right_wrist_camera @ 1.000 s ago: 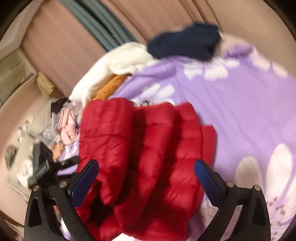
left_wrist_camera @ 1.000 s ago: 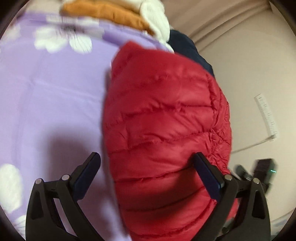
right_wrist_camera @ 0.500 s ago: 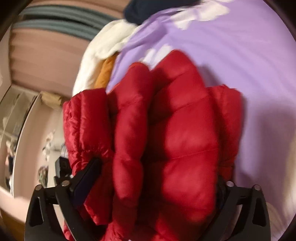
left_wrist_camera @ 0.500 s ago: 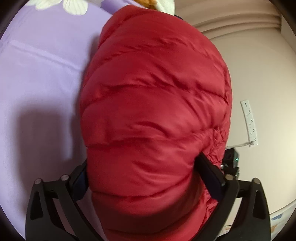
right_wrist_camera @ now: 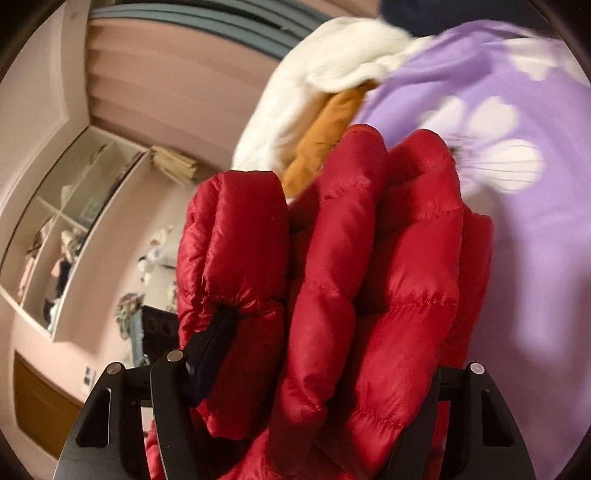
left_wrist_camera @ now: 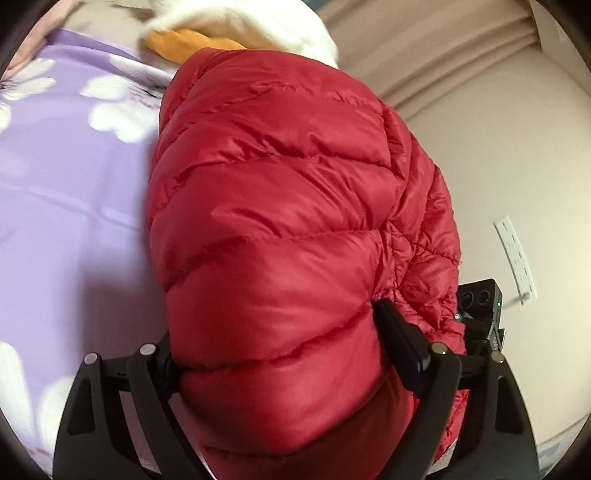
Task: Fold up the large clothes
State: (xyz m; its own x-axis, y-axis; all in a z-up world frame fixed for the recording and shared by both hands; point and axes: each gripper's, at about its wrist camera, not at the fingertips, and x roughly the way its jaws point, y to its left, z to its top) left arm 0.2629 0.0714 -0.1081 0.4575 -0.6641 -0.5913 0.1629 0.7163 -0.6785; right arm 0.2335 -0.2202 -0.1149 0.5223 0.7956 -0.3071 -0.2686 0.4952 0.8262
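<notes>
The red puffy jacket (left_wrist_camera: 280,236) is bunched into a thick quilted bundle at the near right edge of the bed, its shiny padded folds filling both views. The left gripper (left_wrist_camera: 277,354) is closing, with the bundle wedged between its fingers and the right finger (left_wrist_camera: 400,343) pressed into the fabric. The right gripper (right_wrist_camera: 325,354) is also closing on several stacked folds of the jacket (right_wrist_camera: 354,280), its left finger (right_wrist_camera: 207,350) dug into a fold. Beyond the jacket lie a white fleece (left_wrist_camera: 258,22) and an orange garment (left_wrist_camera: 184,40). The bed has a purple sheet (left_wrist_camera: 66,192) with white flowers. A white power strip (left_wrist_camera: 515,254) lies on the pale floor to the right, and open shelves (right_wrist_camera: 59,229) stand against the far wall.
</notes>
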